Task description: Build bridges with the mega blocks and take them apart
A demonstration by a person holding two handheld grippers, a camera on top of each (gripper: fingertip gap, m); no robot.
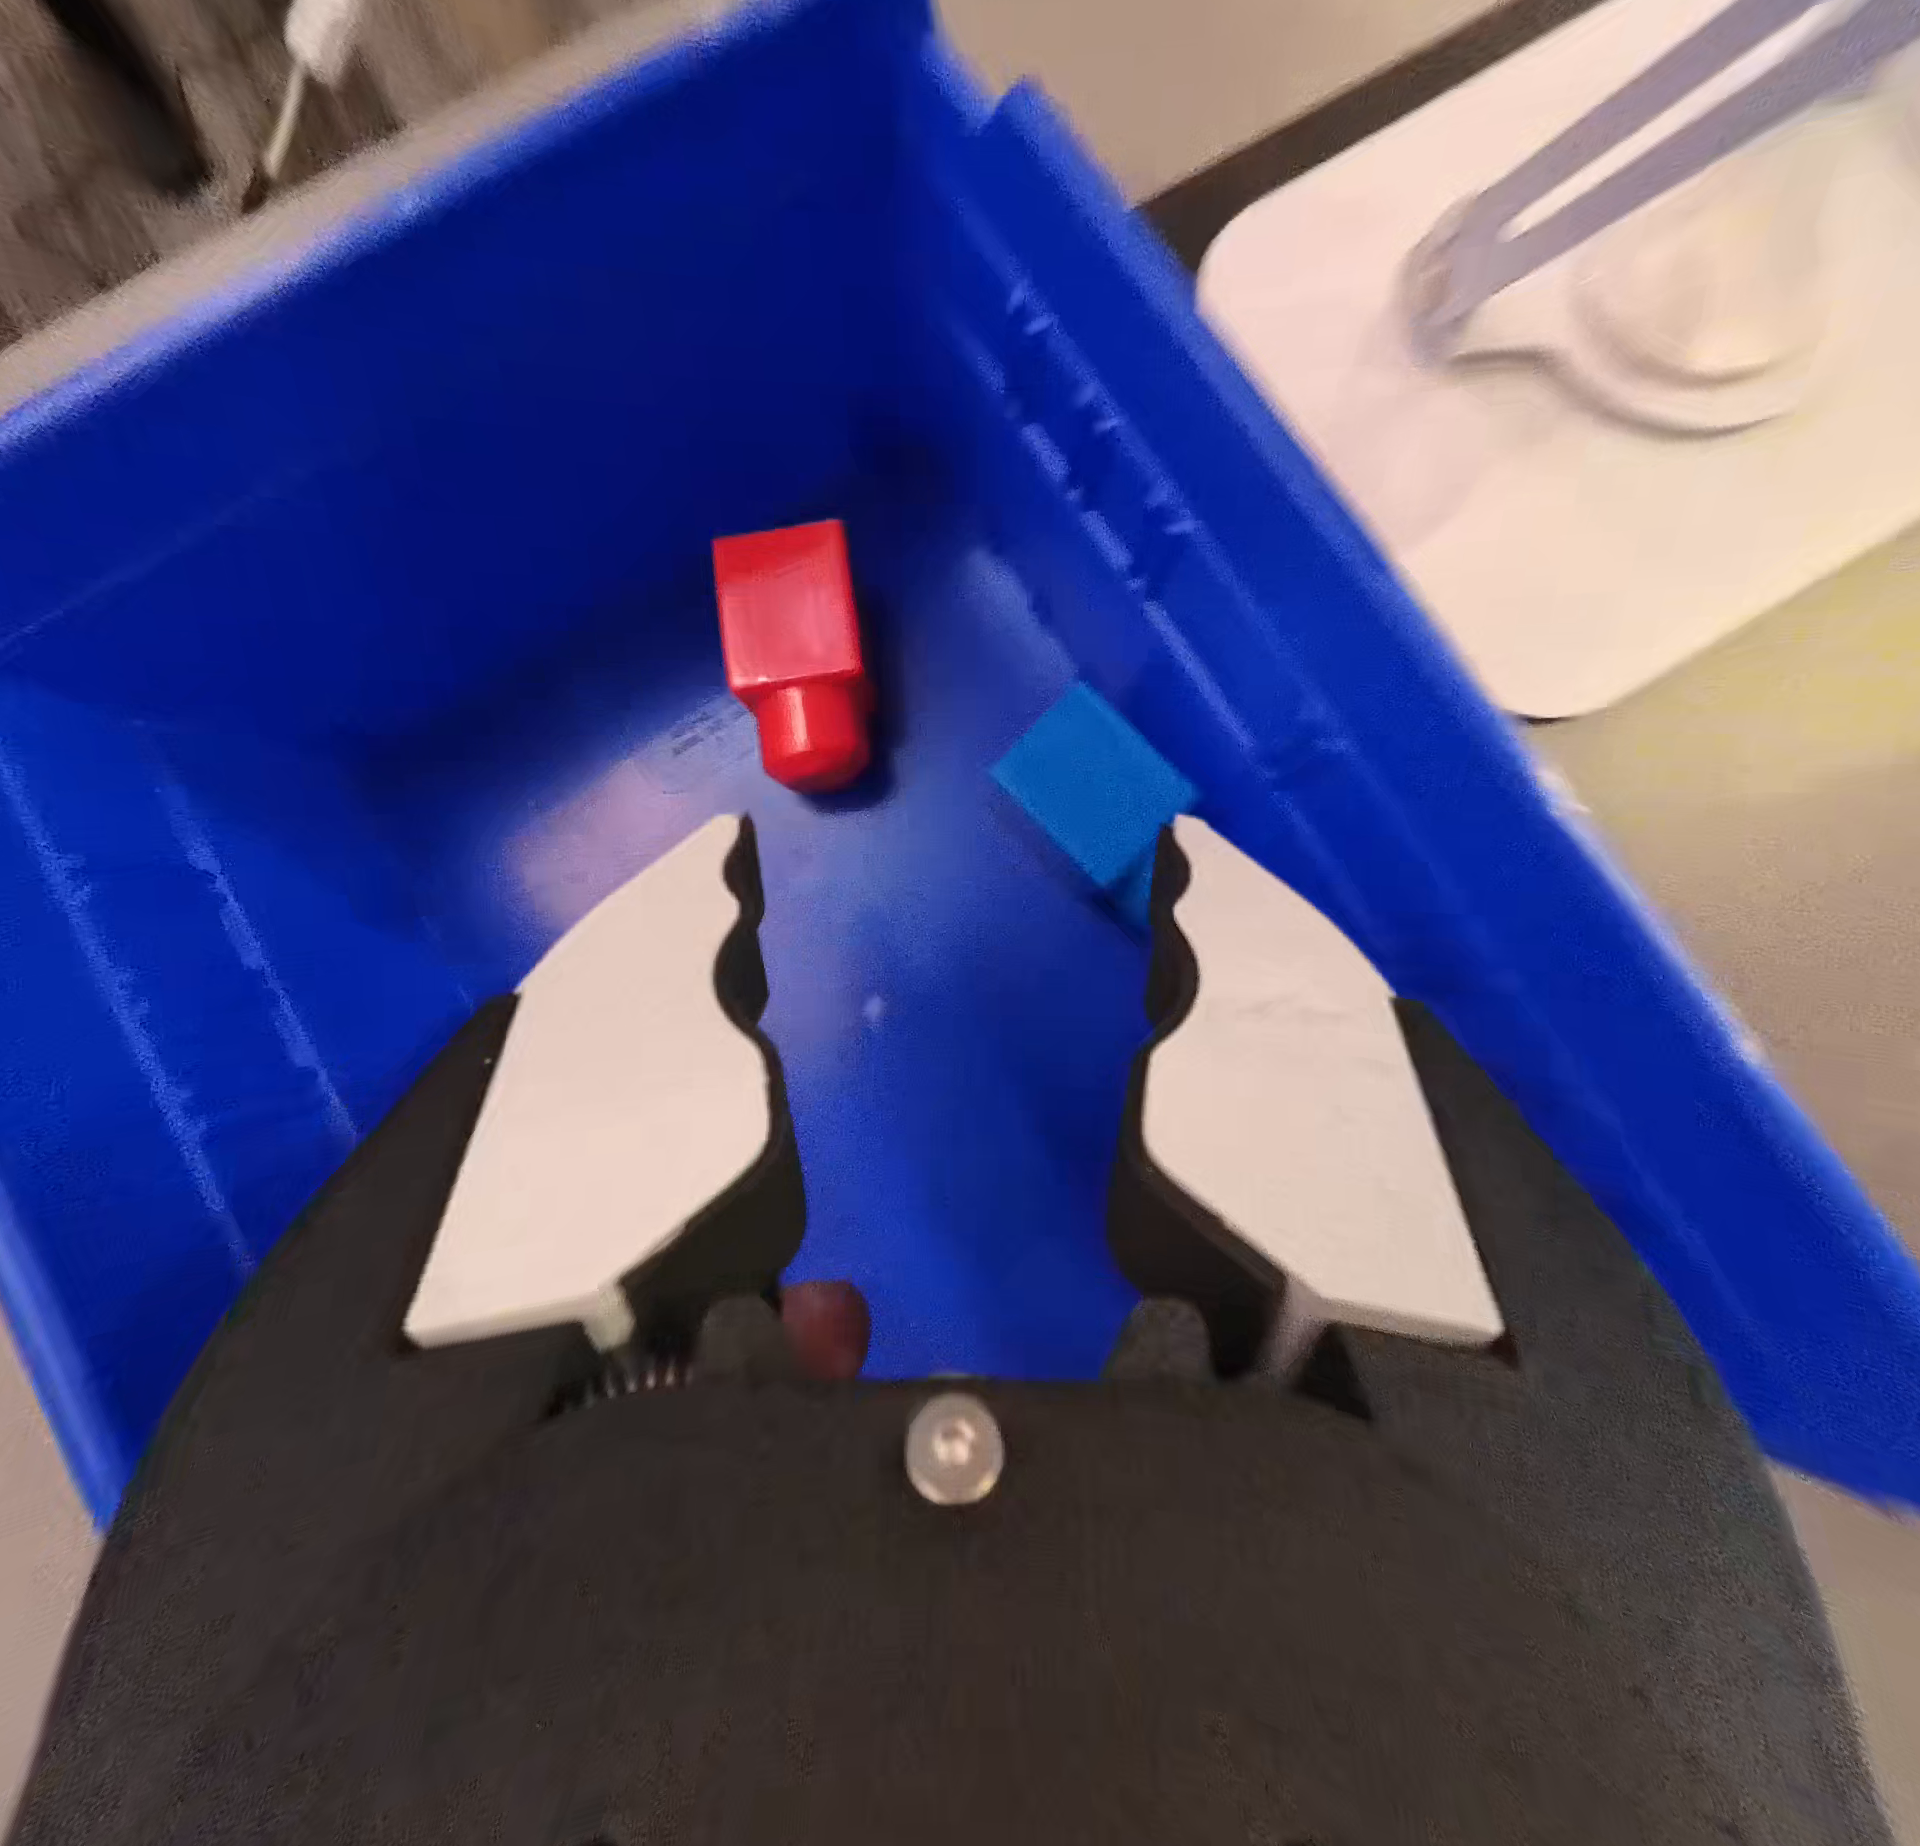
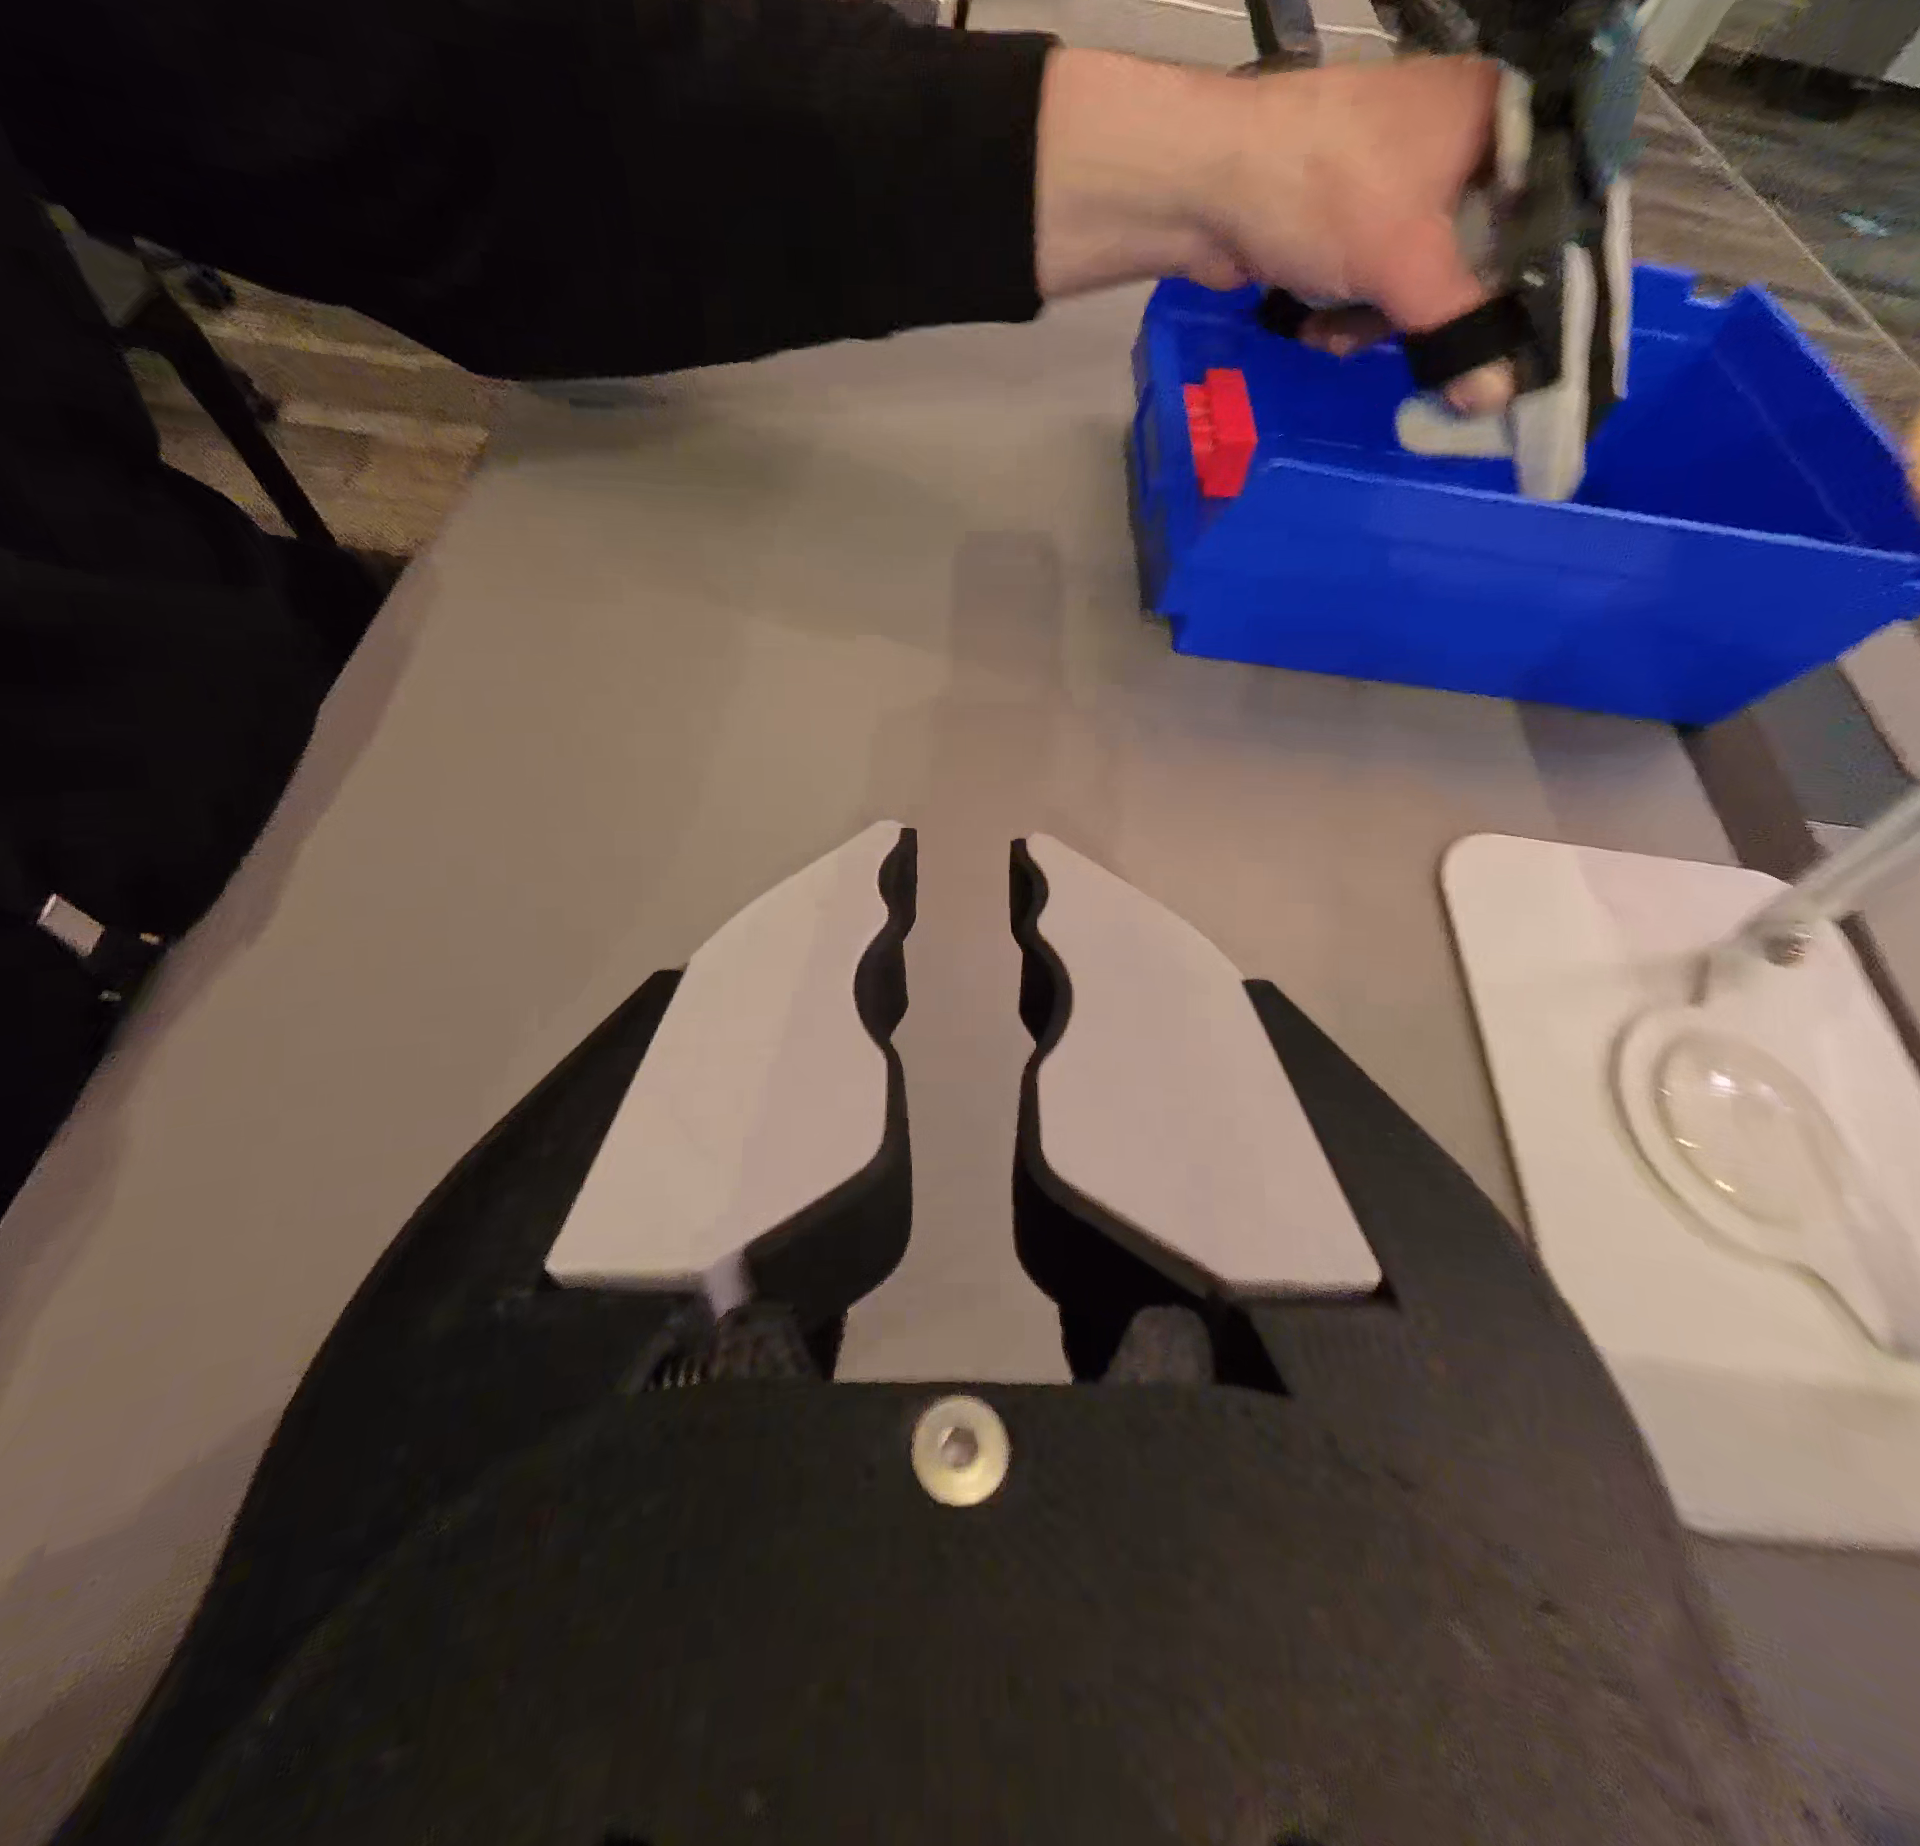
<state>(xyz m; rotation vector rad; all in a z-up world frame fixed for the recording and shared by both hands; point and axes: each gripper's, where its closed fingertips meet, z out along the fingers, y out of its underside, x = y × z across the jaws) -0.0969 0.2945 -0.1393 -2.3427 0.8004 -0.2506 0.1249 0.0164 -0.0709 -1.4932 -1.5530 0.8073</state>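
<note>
Your grey table [image 2: 727,653] carries the blue bin [image 2: 1507,601] at two o'clock and a white pad [image 2: 1558,1121] (a clear stand on it) at four o'clock.

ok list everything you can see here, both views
blue bin: 1, blue, far right of the table
red block: 1, red, lying on the bin floor
light blue block: 1, by the bin's right wall, beside the left gripper's fingertip
red block: 1, at the bin's left wall in the right wrist view; possibly the same red one
white pad: 1, right of the table, with a clear stand
table: 1, grey
left gripper: open, inside the bin
right gripper: open, nothing in it, above the table
hand: 1, black sleeve, holding the left gripper
</note>
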